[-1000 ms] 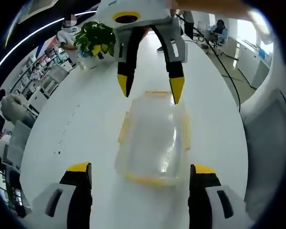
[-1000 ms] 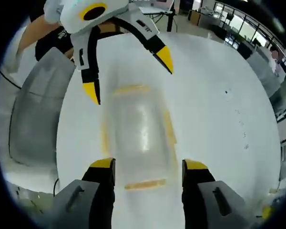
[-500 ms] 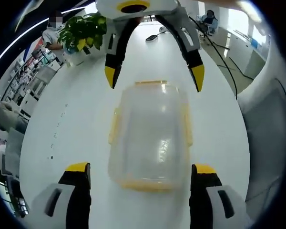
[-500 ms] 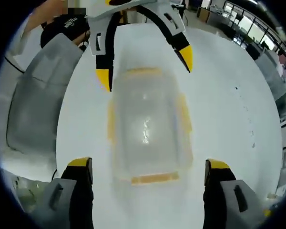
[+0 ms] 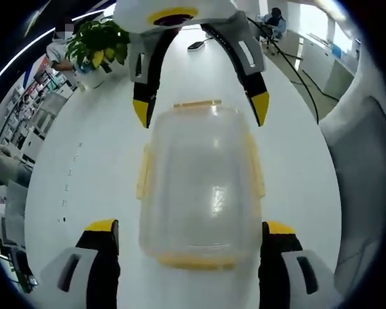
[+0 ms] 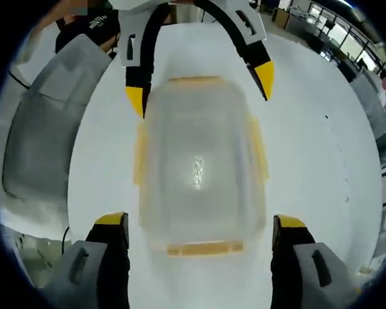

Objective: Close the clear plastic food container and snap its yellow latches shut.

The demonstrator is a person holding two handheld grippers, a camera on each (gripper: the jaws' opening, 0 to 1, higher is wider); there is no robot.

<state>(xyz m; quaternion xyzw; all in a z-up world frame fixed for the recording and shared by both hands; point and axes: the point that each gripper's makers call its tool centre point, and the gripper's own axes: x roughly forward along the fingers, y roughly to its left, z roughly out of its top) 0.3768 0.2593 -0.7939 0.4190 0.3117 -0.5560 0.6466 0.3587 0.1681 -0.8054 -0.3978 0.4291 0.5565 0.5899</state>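
The clear plastic container (image 5: 199, 187) stands on the white table (image 5: 90, 161) with its lid on top. Yellow latches (image 5: 143, 170) stick out along its sides and ends. My left gripper (image 5: 191, 226) is open, its jaws either side of the container's near end. My right gripper (image 5: 201, 109) faces it from the far end, open, its yellow tips flanking the far latch. In the right gripper view the container (image 6: 199, 167) lies between my open right gripper (image 6: 200, 221) and the left gripper (image 6: 200, 85) at the top. Nothing is gripped.
A potted plant (image 5: 100, 48) stands at the far left of the table, and a small dark object (image 5: 197, 45) lies beyond the container. A grey chair (image 5: 367, 167) sits by the table's edge, seen also as the chair (image 6: 45, 129). People sit in the background.
Both grippers have moved in toward the container, which now looks larger in both views. The right gripper's jaws opened wider and now straddle the far end.
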